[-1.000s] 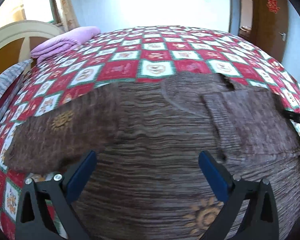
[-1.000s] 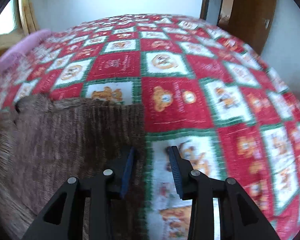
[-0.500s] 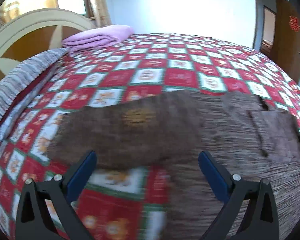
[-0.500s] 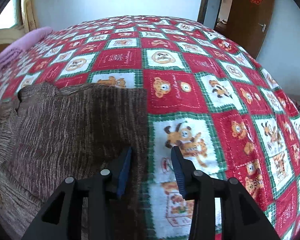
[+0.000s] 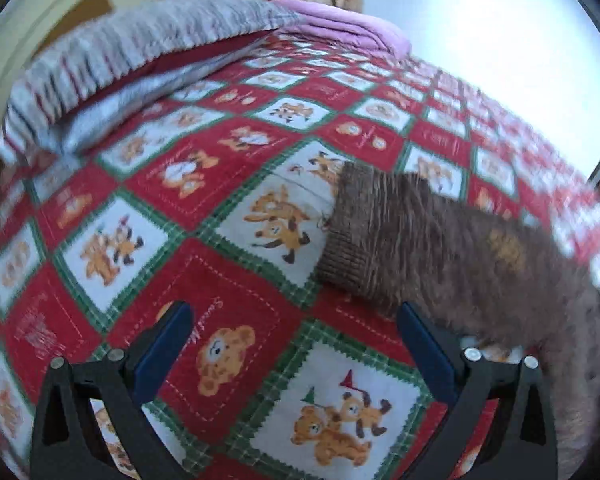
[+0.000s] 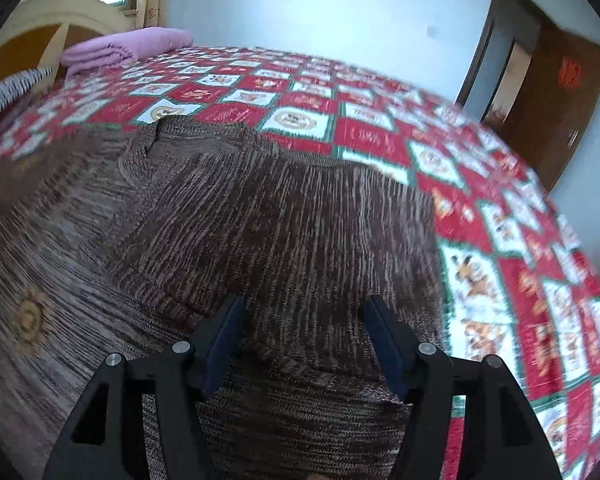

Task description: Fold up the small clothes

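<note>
A brown, marled knitted sweater (image 6: 284, 216) is spread flat on a bed covered by a red, white and green teddy-bear patchwork quilt (image 5: 228, 344), presumably so that its parts can be turned inward one at a time. In the right wrist view one sleeve is seen already laid across the body, with a small embroidered sun motif (image 6: 30, 316) far to the left of the gripper. The right gripper (image 6: 304, 332) is held over that folded part; its jaws have just been opening, they stand moderately apart, and nothing is gripped, the knit lying under them rather than between the pads.

The left gripper (image 5: 296, 344) is held wide open and empty over bare quilt. The other sleeve, unfolded, ends in a ribbed cuff (image 5: 344, 256) just ahead and to the right of it, which suggests that this cuff is the next part to be taken.

Ahead of the left gripper the quilt is free as far as a grey striped pillow (image 5: 140, 48) and a folded lilac blanket (image 5: 348, 28) at the headboard. To the right of the right gripper the sweater's straight side edge gives way to open quilt, with the bed's edge and a brown wooden door (image 6: 556, 104) beyond.
</note>
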The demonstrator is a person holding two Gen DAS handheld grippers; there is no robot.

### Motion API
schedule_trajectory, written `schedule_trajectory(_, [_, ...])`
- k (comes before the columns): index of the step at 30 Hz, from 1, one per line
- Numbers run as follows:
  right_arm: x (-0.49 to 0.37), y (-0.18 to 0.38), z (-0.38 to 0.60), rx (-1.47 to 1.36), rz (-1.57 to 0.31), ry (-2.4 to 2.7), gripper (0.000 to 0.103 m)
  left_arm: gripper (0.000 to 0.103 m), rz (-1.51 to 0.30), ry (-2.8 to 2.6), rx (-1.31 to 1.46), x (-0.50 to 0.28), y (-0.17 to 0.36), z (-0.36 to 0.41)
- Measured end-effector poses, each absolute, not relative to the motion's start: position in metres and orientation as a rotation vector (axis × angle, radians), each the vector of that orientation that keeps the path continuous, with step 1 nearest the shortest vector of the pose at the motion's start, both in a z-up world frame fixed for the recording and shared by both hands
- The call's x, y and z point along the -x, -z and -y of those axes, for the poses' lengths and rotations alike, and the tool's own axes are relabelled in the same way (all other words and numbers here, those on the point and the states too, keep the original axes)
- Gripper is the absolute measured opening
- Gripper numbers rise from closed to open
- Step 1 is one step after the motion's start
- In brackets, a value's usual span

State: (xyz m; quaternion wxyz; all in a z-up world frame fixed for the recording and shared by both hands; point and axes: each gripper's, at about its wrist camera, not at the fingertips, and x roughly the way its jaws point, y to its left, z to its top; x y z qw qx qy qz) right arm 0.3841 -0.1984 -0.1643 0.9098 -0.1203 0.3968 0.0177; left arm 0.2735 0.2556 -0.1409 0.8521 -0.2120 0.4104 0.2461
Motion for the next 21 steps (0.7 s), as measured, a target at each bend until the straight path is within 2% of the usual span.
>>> schedule_trajectory(3, [-0.385,0.166,0.202,0.227,-0.822,-0.041,0.068,0.096,-0.831,-0.454,0.545,-0.272,0.139,-0.258])
schedule_trajectory(4, [-0.386,0.166,0.206,0.208,-0.825,-0.042,0.072,0.089,-0.824,-0.426,0.576,-0.273,0.140,-0.257])
schedule_trajectory(7, [-0.389,0.169,0.219,0.135,-0.841,-0.040,0.080,0.076,-0.823,-0.343,0.692,-0.282,0.147,-0.252])
schedule_trajectory(11, [-0.387,0.168,0.219,0.129,-0.839,-0.032,0.081,0.066,-0.844,-0.284,0.802,-0.292,0.160,-0.248])
schedule_trajectory(18, [-0.384,0.167,0.214,0.169,-0.820,-0.011,0.081,0.066,-0.782,-0.308,0.851,-0.307,0.163,-0.260])
schedule_trajectory(21, [-0.383,0.167,0.213,0.182,-0.813,-0.001,0.081,0.062,-0.757,-0.321,0.841,-0.312,0.165,-0.267])
